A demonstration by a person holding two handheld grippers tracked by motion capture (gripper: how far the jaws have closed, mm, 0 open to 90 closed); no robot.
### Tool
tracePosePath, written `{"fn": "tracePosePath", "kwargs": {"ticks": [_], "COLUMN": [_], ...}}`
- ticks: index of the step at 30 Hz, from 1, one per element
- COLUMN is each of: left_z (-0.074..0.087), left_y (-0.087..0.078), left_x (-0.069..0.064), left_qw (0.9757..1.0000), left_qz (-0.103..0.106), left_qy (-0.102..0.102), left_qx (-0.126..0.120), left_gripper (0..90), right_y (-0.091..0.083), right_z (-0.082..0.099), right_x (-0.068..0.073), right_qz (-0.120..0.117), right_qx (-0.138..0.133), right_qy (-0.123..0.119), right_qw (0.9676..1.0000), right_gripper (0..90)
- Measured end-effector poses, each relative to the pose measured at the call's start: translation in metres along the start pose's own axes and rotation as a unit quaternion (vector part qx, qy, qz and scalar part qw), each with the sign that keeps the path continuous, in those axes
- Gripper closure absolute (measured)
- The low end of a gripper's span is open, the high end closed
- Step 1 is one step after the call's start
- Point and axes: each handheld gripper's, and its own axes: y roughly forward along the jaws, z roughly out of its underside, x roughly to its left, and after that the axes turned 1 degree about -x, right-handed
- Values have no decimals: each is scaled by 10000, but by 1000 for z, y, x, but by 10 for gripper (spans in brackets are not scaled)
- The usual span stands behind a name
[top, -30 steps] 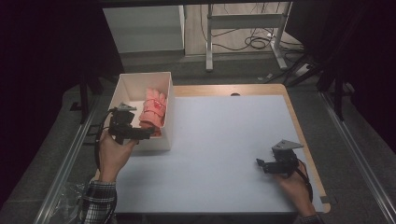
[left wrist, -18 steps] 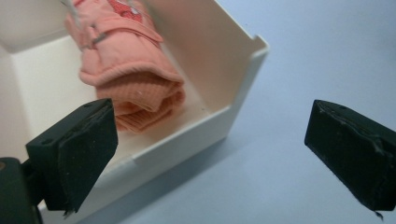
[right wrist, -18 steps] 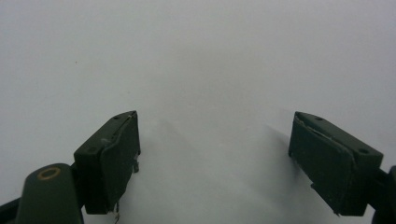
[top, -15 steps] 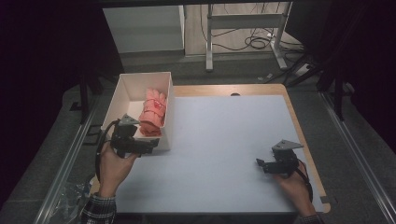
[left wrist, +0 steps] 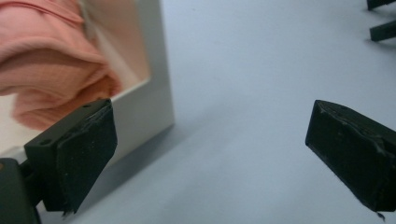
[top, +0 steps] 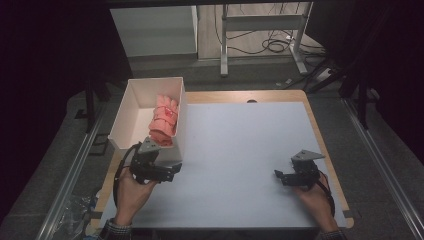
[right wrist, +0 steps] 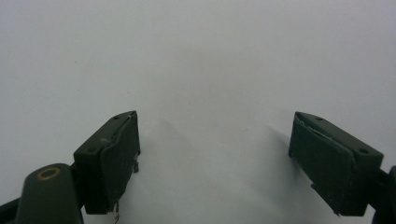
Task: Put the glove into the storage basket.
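**Grippers spread, pink cloth sits in box**

Left gripper (top: 172, 169) sits at near left of table (top: 240, 145), just beside the near right corner of the white box (top: 131, 117), jaws spread wide w/ nothing between them. Left gripper view: one jaw is in front of the box's near wall, the other over bare table; box corner (left wrist: 159, 88) is just ahead. Pink rolled cloth (top: 164, 120) lies inside the box against its right wall, approx. mid-length to the near end; it's close behind the wall in left gripper view (left wrist: 51, 60). Well apart, at near right, right gripper (top: 277, 175) rests low over the table, pointing left. Its jaws are wide apart too, holding nothing.
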Motion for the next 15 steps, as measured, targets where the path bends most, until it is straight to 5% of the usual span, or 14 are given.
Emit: {"fn": "tracePosePath", "kwargs": {"ticks": [10,15], "left_z": [20,37], "left_y": [35,61], "left_x": [-18,-23], "left_qw": [9994,9986], "left_qz": [275,271], "left_qy": [225,367], "left_qx": [28,267], "left_gripper": [12,5], "right_y": [0,0], "right_z": [0,0], "right_x": [0,0], "right_qz": [-1,-1], "right_qx": [1,1], "right_qy": [3,0], "right_qw": [10000,10000], "right_gripper": [168,168]}}
